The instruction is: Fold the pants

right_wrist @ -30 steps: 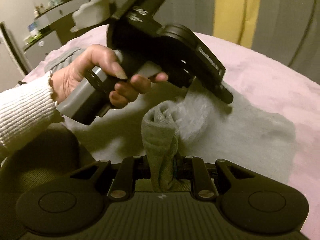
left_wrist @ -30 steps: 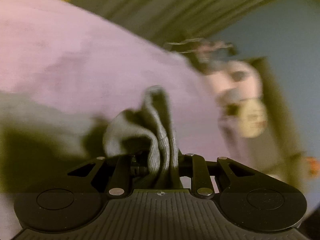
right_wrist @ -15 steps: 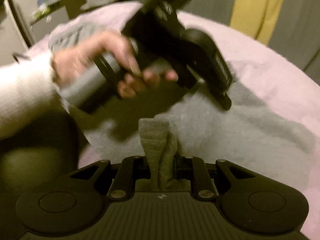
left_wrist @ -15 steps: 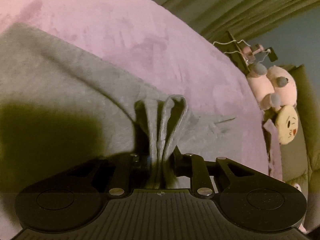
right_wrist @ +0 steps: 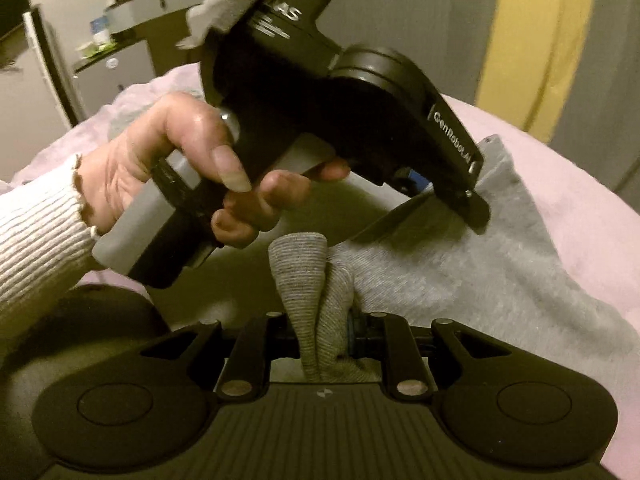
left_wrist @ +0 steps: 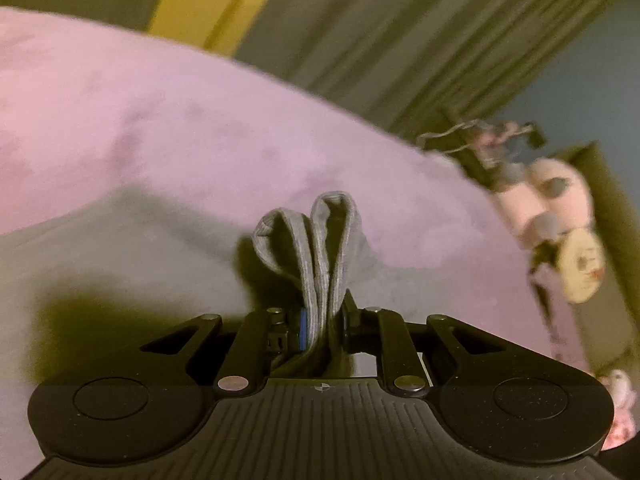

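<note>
Grey knit pants (right_wrist: 460,280) lie on a pink bed cover (left_wrist: 200,120). In the left wrist view my left gripper (left_wrist: 320,320) is shut on a bunched ribbed edge of the pants (left_wrist: 320,248), which sticks up in two loops between the jaws. In the right wrist view my right gripper (right_wrist: 324,336) is shut on another bunched ribbed edge (right_wrist: 308,280). The left gripper also shows there (right_wrist: 472,200), held by a hand in a white sleeve, its tip pinching the cloth above the flat part of the pants.
Curtains, grey and yellow (left_wrist: 360,40), hang behind the bed. Plush toys (left_wrist: 560,220) sit at the bed's right side. A shelf unit with small items (right_wrist: 120,40) stands at the far left in the right wrist view.
The left gripper tilted up, then down, then up again with its fold still held. The right gripper kept its hold; the hand and left gripper shifted slightly above the pants.
</note>
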Demonstrator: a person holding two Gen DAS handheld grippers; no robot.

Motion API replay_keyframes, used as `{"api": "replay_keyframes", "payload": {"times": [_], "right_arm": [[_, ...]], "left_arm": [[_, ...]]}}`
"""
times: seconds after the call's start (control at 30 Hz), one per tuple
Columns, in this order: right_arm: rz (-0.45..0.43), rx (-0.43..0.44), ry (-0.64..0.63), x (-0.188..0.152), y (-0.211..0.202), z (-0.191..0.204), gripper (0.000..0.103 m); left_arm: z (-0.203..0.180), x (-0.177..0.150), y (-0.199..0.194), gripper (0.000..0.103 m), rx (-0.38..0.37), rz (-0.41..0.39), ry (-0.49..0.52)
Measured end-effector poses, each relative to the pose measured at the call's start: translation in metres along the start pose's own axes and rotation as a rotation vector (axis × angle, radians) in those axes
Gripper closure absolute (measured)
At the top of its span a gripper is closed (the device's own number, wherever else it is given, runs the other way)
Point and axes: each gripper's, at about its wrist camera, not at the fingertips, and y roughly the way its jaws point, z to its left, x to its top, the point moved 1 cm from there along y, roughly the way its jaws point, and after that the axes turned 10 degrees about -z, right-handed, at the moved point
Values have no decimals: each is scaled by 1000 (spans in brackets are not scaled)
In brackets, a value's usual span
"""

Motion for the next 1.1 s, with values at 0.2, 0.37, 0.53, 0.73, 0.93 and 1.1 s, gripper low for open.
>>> {"api": "replay_keyframes", "payload": {"times": [0.2,0.37,0.53,0.73,0.93,1.1], "right_arm": [[48,83,-9,-2,34,28,85],[123,119,26,-4,48,17,54],[-11,101,162,8,-14,-38,26],[-5,-105,541,9,-22,-138,35],[128,-34,594,2,27,-137,59],[179,-176,561,-2,52,-157,91]], "left_arm": [[48,-16,-3,81,33,-9,-145],[52,-14,-37,58,85,-86,-154],[30,-20,-79,48,133,-136,-90],[-18,-51,-77,31,20,-39,-7],[-15,-90,-51,32,37,113,-77],[-12,-84,-74,32,93,70,-66]]}}
